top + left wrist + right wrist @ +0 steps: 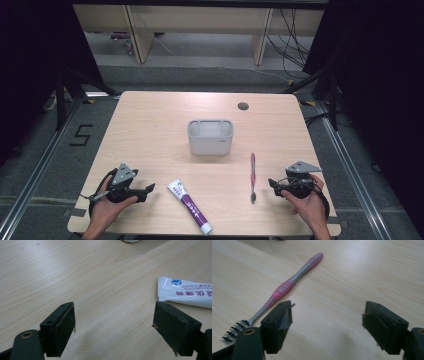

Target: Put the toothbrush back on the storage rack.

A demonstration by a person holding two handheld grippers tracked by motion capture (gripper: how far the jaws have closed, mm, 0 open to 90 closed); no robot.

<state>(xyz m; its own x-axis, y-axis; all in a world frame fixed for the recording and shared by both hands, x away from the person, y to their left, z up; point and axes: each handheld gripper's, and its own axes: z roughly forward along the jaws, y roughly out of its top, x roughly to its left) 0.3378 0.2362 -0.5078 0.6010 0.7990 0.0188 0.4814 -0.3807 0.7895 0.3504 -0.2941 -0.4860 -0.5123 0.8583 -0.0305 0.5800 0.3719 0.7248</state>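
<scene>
A white and purple toothpaste tube lies near the table's front edge, its flat end just past my left gripper's right-hand jaw. A pink and grey toothbrush lies at the right, bristles toward the front; in the right gripper view the toothbrush runs beside the left-hand jaw. A grey rectangular holder stands mid-table. My left gripper rests at the front left, open and empty. At the front right, my right gripper is open with bare wood between its jaws.
The wooden table has a round cable hole at the back right. Beyond it are a grey floor, wooden furniture legs and loose cables. Dark curtains hang at both sides.
</scene>
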